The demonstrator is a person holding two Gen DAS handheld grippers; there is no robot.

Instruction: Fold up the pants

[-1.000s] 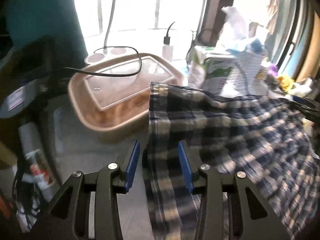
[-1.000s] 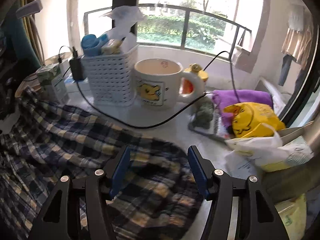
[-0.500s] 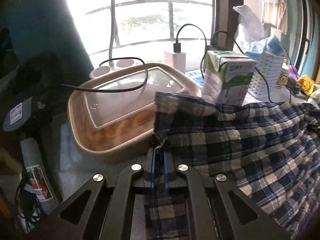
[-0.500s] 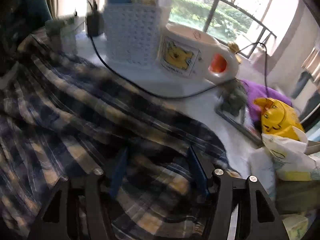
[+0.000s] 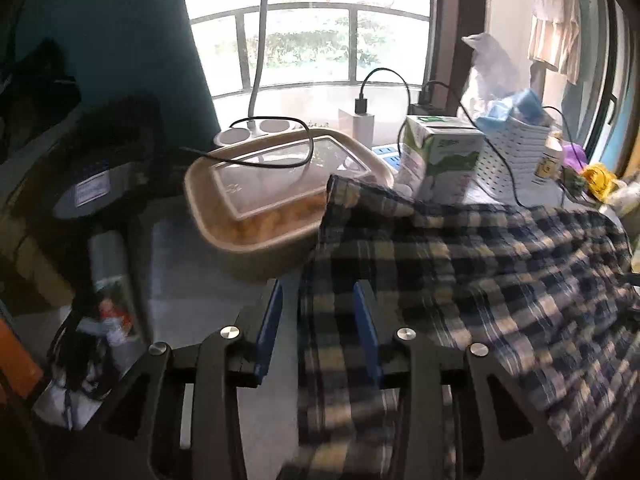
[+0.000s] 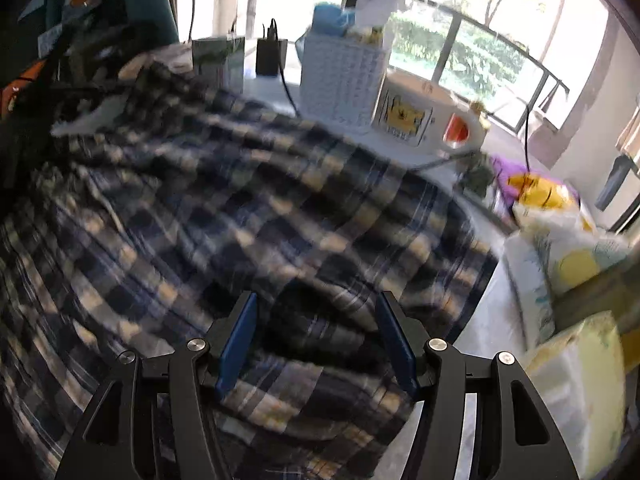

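The blue, cream and white plaid pants (image 5: 480,264) lie spread over the cluttered white table, and fill most of the right wrist view (image 6: 224,216). My left gripper (image 5: 318,320) is open, its blue pads on either side of the pants' left edge strip. My right gripper (image 6: 316,340) is open wide over a dark bunched fold at the pants' right end. Neither pair of pads is closed on the cloth.
A tan lidded food container (image 5: 276,192) with a black cable over it touches the pants' far left corner. A green-white carton (image 5: 440,160), a white basket (image 6: 344,76), a Pooh mug (image 6: 424,120), yellow and purple items (image 6: 540,192) and white bags (image 6: 560,264) crowd the back and right.
My left gripper was shut on the pants' left edge half a second ago and has opened. My right gripper has stayed open while its view swung left over the pants.
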